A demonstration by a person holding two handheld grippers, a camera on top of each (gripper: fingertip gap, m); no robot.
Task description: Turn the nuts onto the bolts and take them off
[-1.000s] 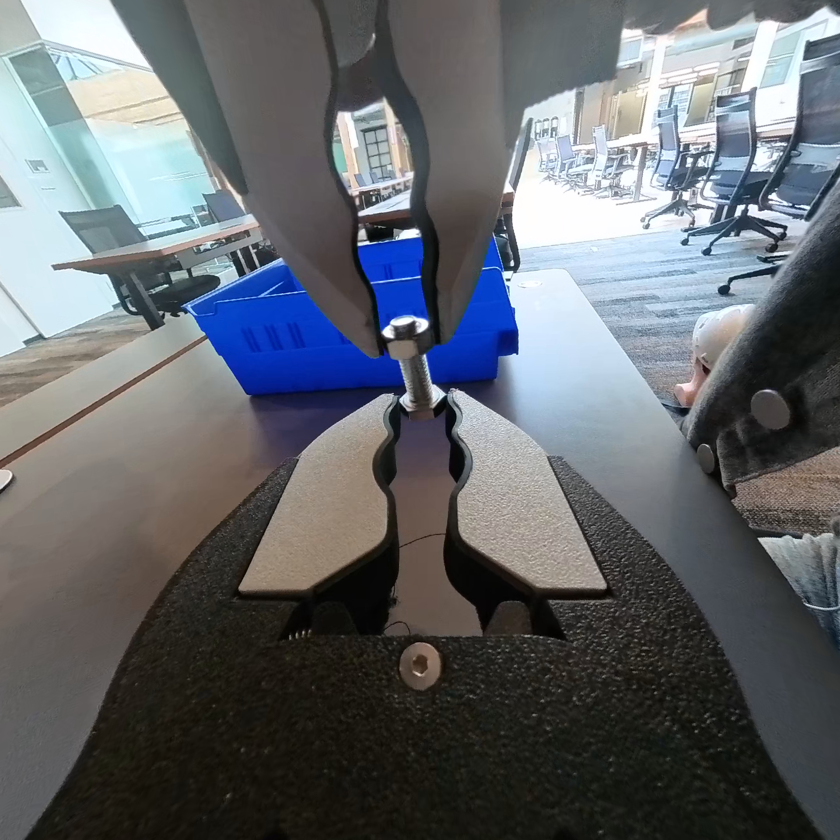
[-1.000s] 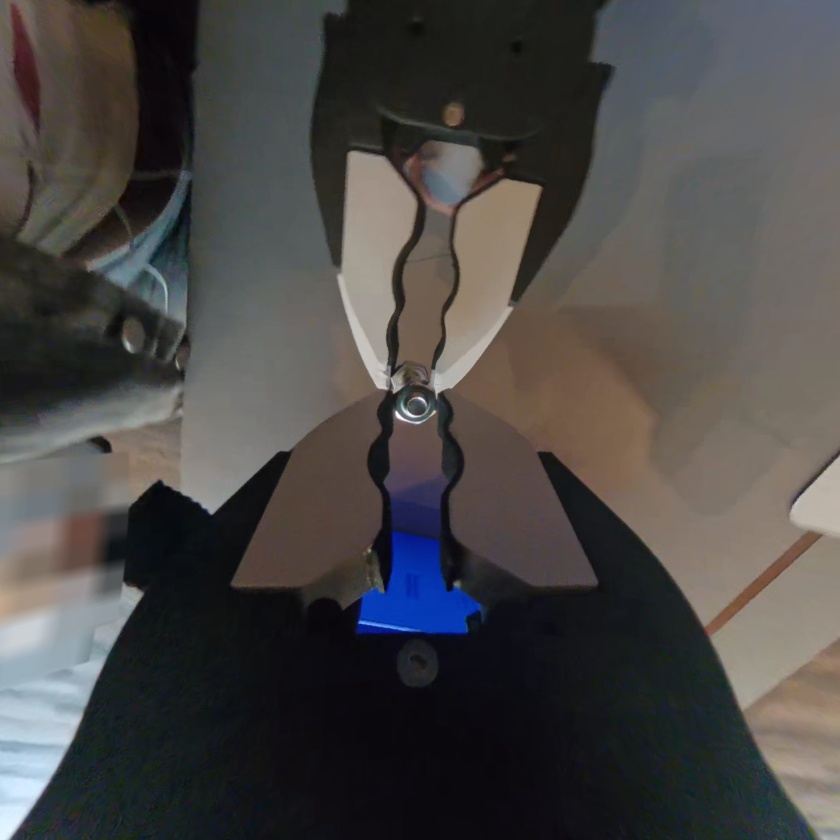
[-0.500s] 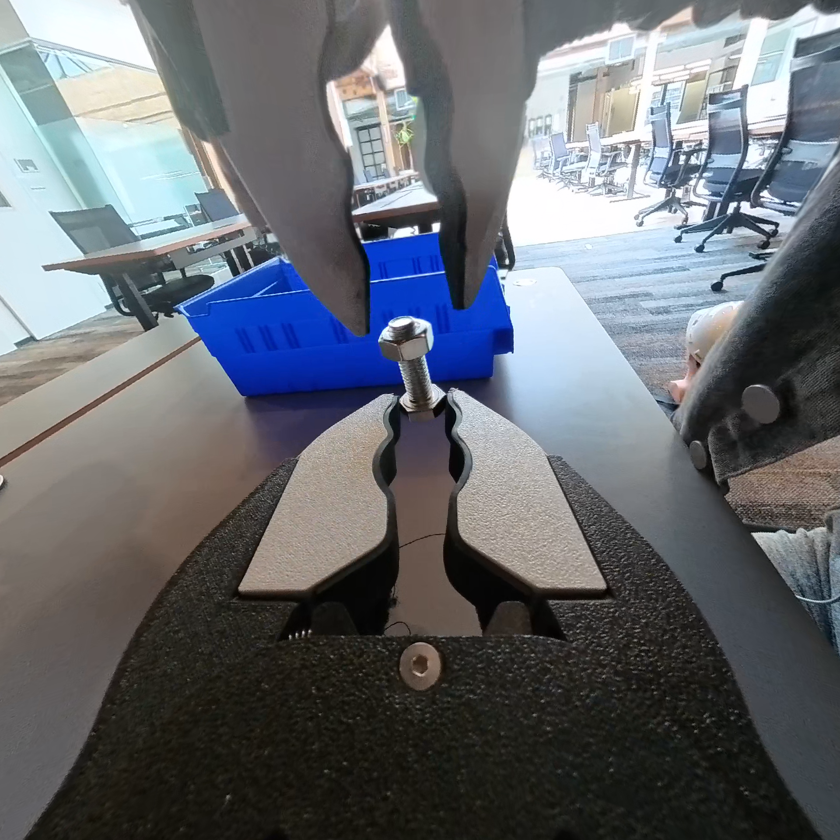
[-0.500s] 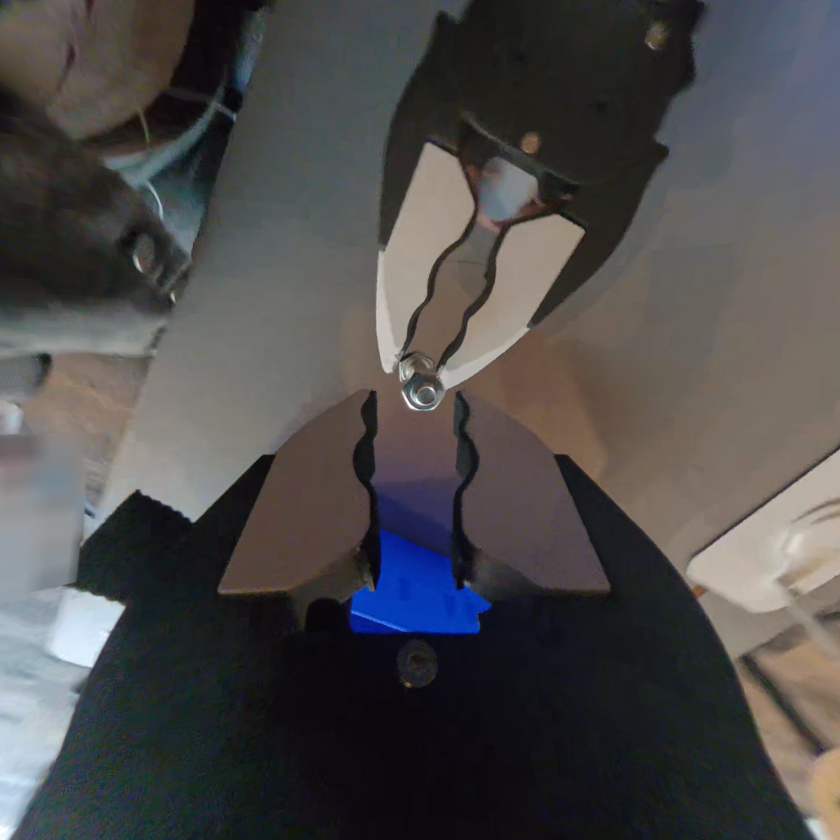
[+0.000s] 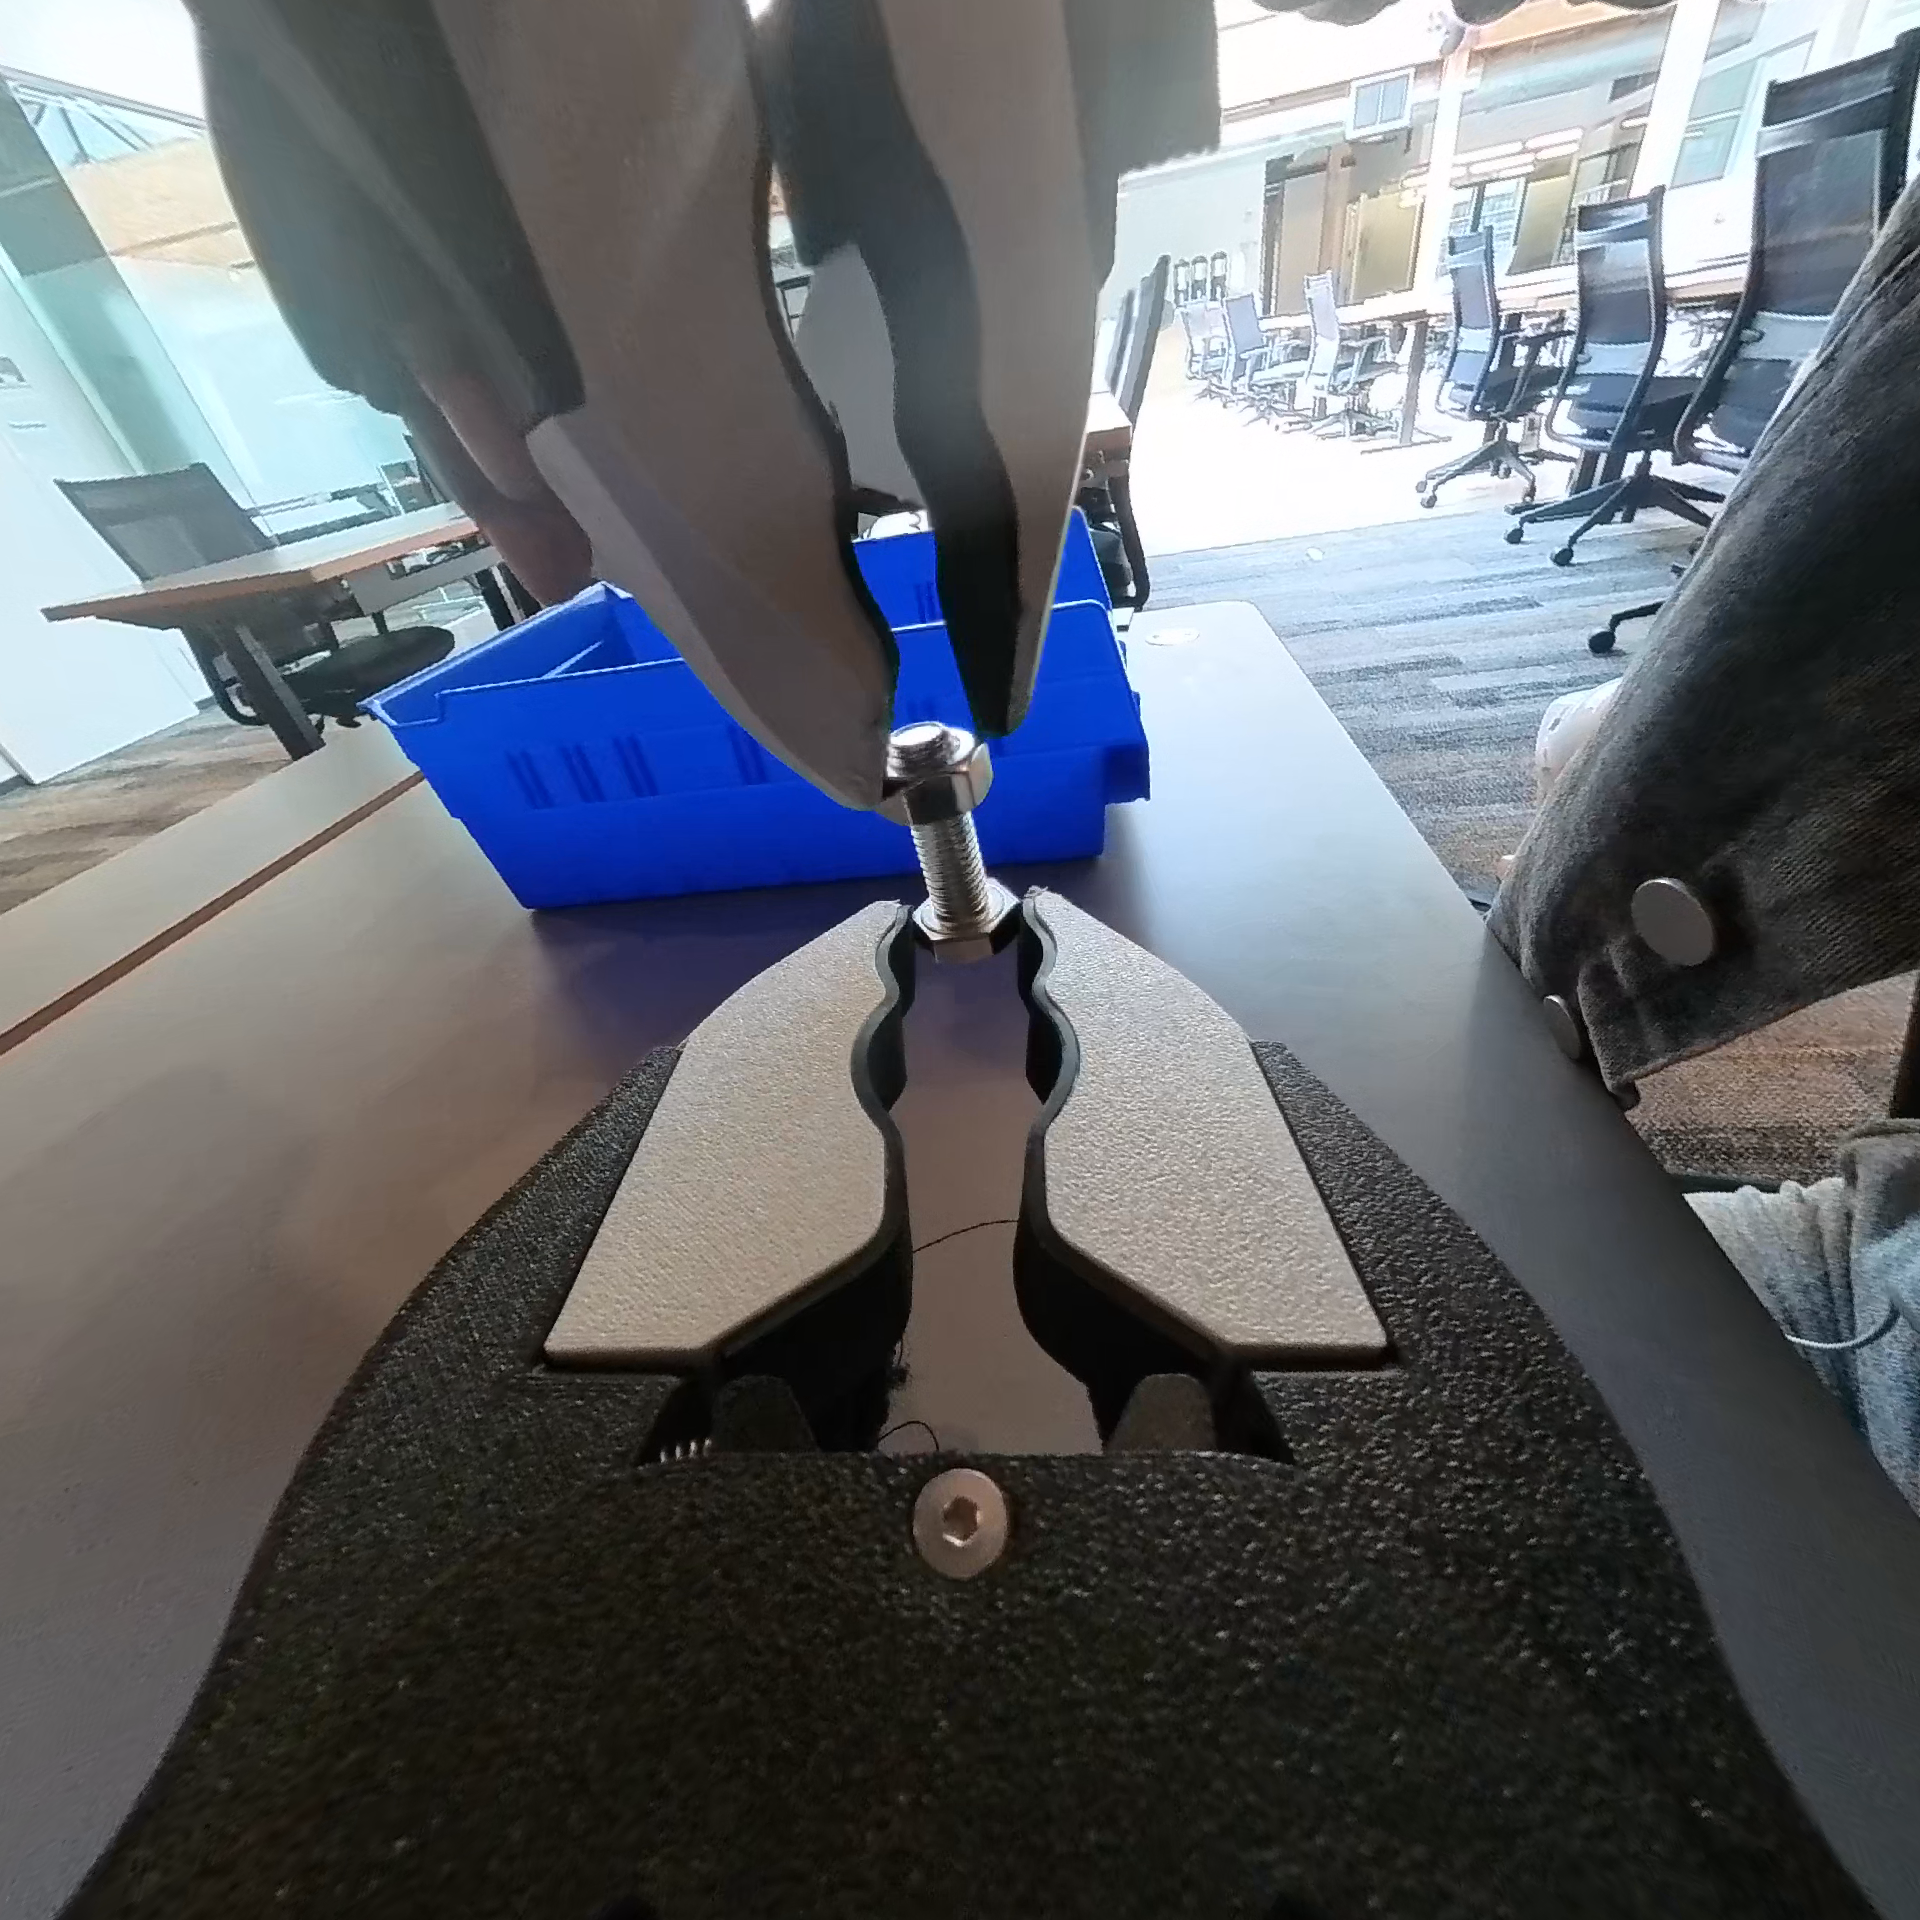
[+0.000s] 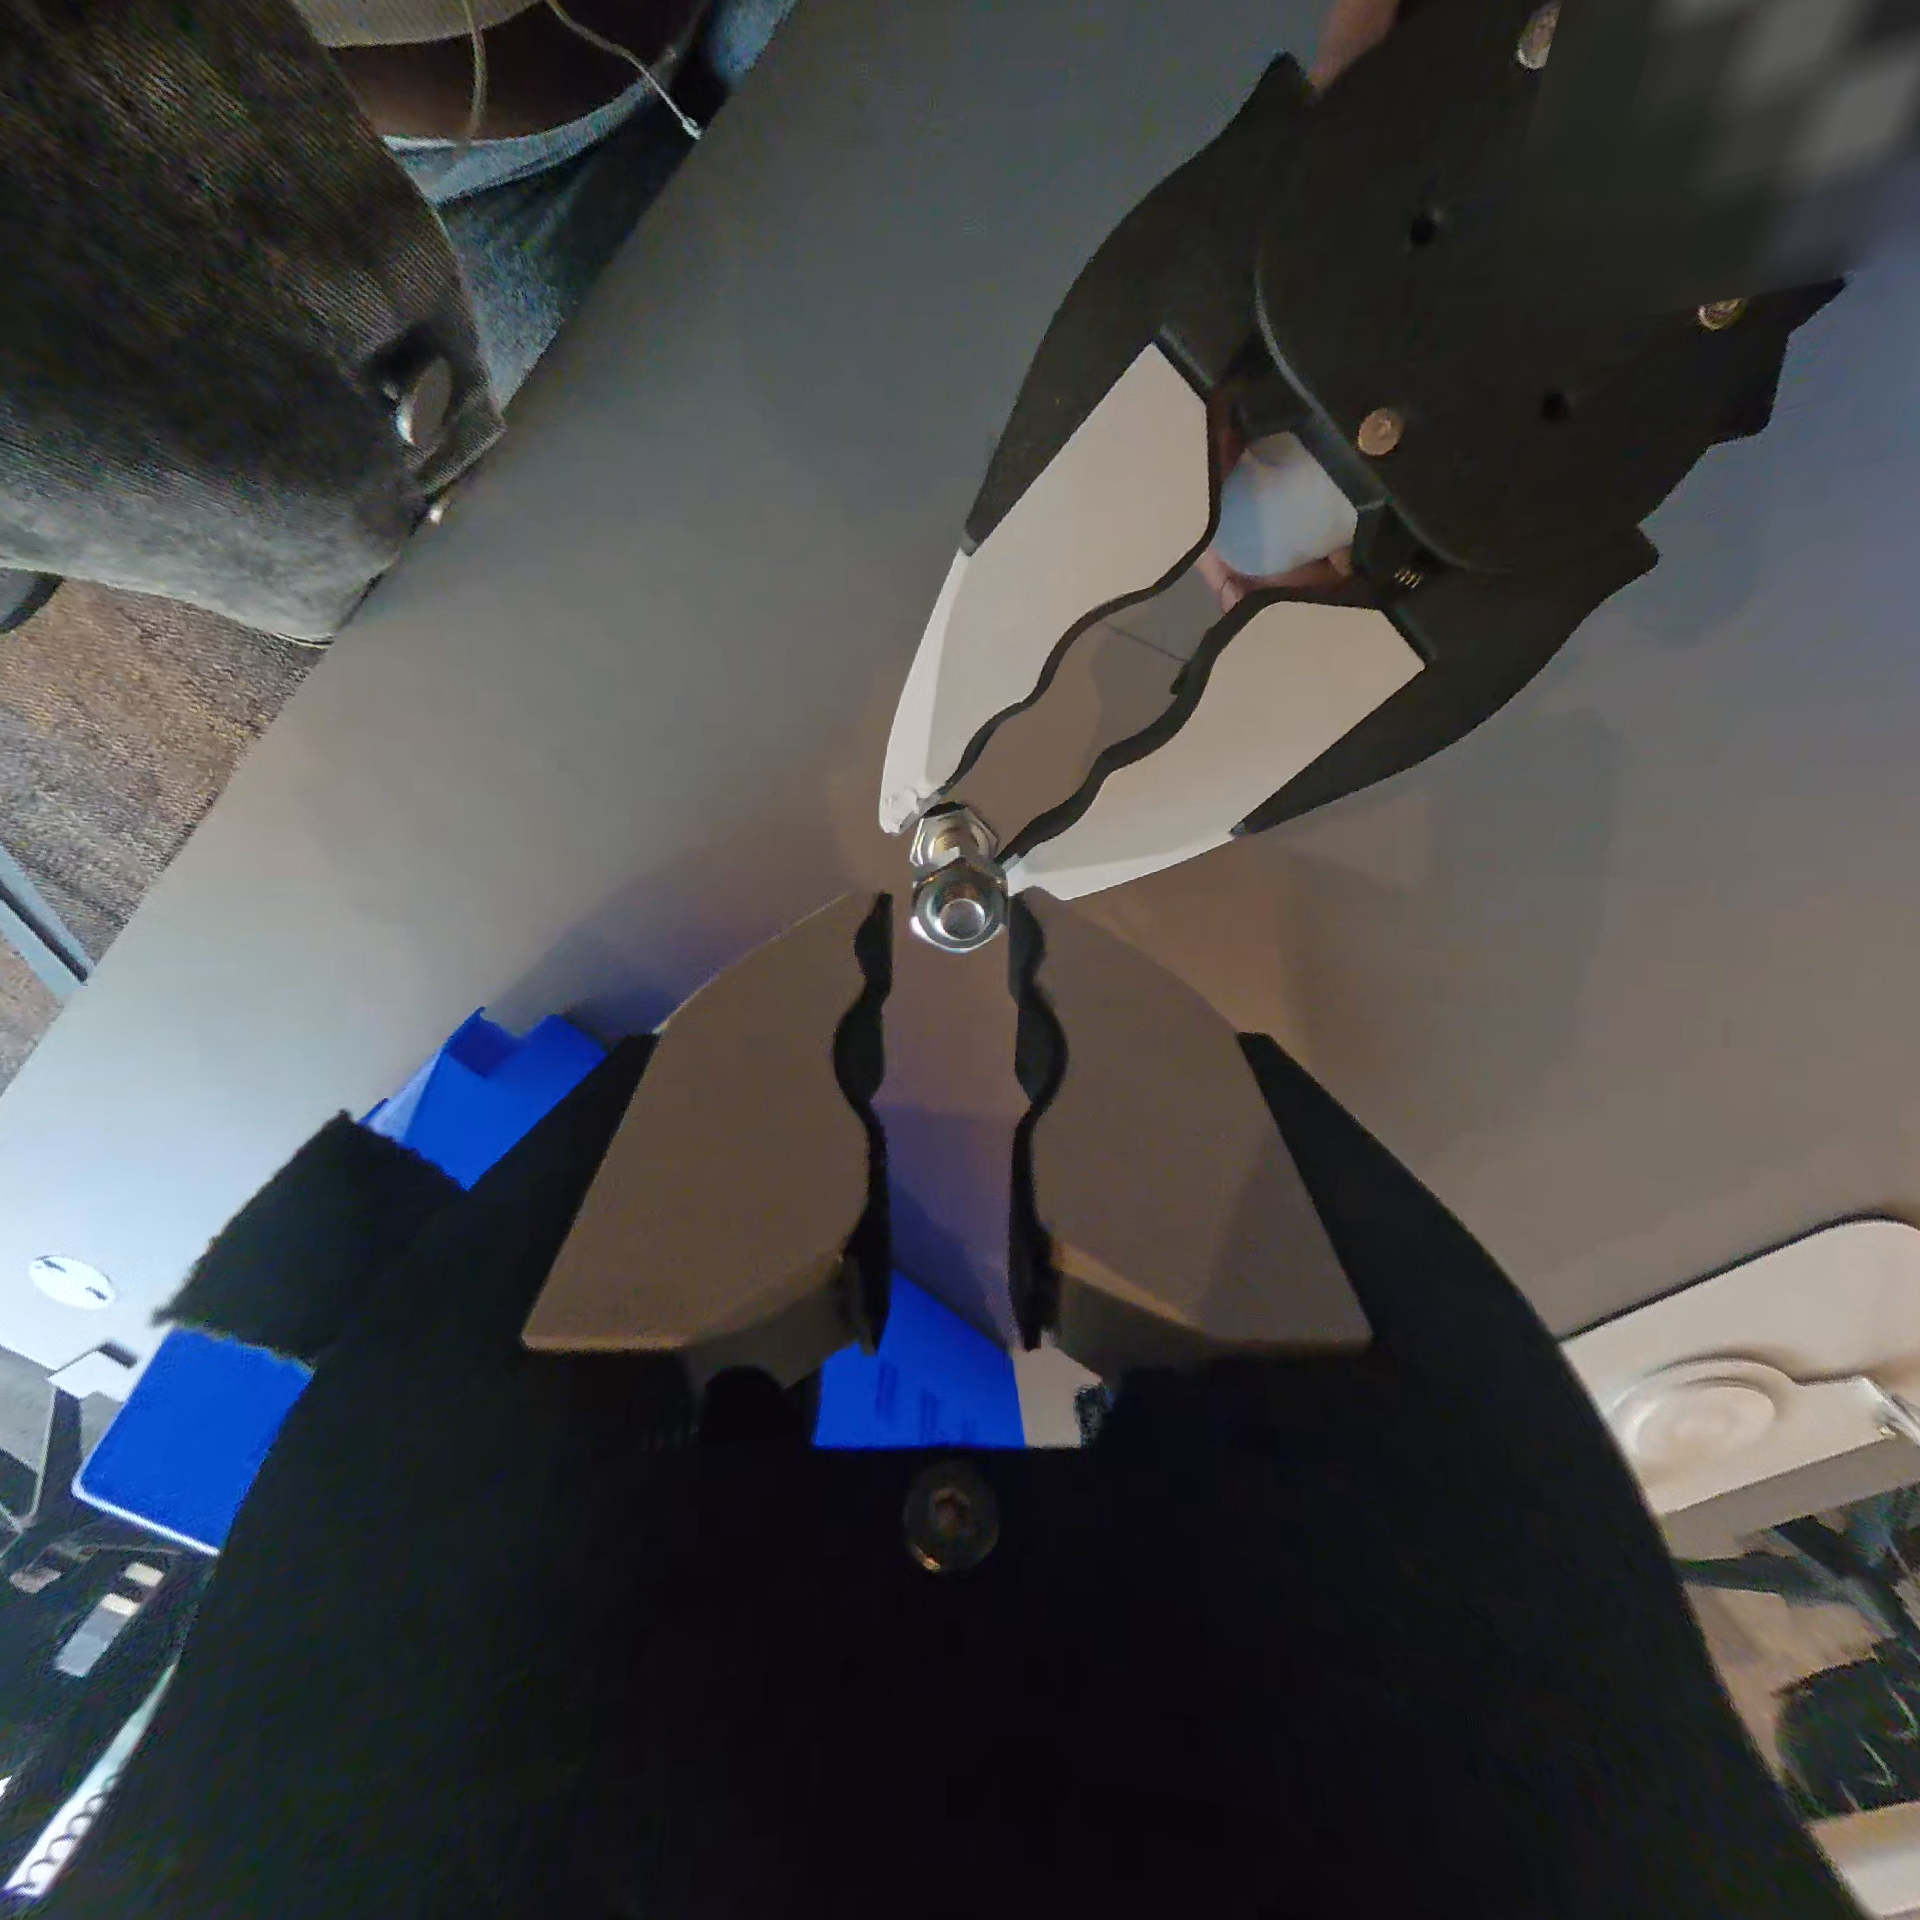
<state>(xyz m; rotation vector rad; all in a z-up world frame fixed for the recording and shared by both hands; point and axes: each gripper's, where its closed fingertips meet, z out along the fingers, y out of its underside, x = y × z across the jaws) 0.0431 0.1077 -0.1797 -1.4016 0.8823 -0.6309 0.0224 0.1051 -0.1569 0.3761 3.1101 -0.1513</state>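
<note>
Right gripper (image 5: 930,727) has come back down over the nut (image 5: 935,767) at the top of the bolt (image 5: 948,862), fingers parted, one tip touching the nut, not yet clamped. Half a second ago it hung clear above; a second ago it gripped the nut. Reads as a re-grip between turns. Left gripper (image 5: 958,925) stays pinched on the bolt's head, upright above the table (image 5: 312,1039), blue bin (image 5: 644,790) behind.

Left tool (image 5: 961,920) grips upright bolt (image 5: 948,868); nut (image 5: 935,767) atop.
</note>
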